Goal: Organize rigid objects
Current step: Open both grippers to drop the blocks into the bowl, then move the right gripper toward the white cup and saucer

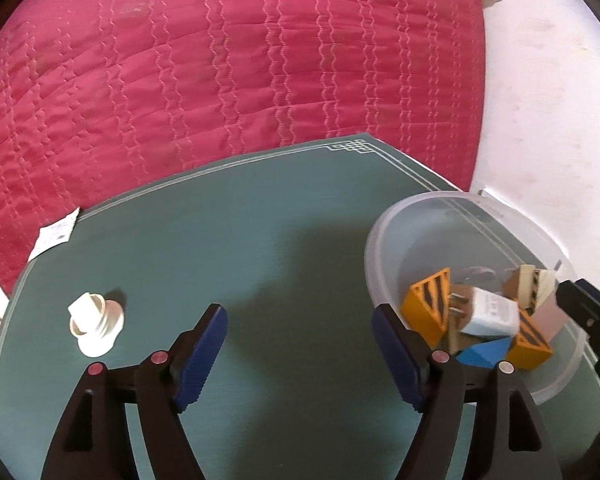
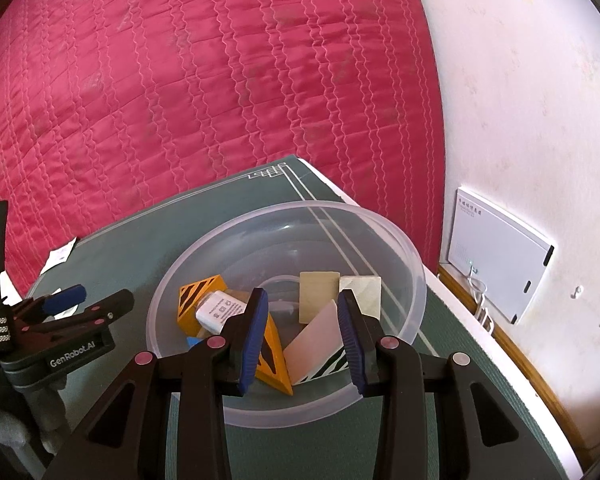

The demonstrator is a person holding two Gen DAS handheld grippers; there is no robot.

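Note:
A clear plastic bowl (image 1: pixel 370 256) (image 2: pixel 300 205) stands on the right part of a green mat (image 1: pixel 260 240). It holds orange black-striped blocks (image 2: pixel 198 292), a white charger plug (image 1: pixel 490 316) (image 2: pixel 220 310), a pink block (image 2: pixel 316 344), two beige wooden blocks (image 2: pixel 318 296) and a blue block (image 1: pixel 486 350). A white threaded cap (image 1: pixel 96 328) lies alone on the mat's left side. My left gripper (image 1: pixel 298 312) (image 2: pixel 106 295) stands wide open over bare mat, between cap and bowl. My right gripper (image 2: pixel 302 300) hovers over the bowl's near side, jaws a narrow gap apart, pinching nothing.
A red quilted bedspread (image 1: pixel 240 60) stretches beyond the mat. A small paper slip (image 1: pixel 54 236) lies at the mat's far left corner. To the right rise a pale wall and a white box (image 2: pixel 500 256) with a cable. A wooden edge runs below the box.

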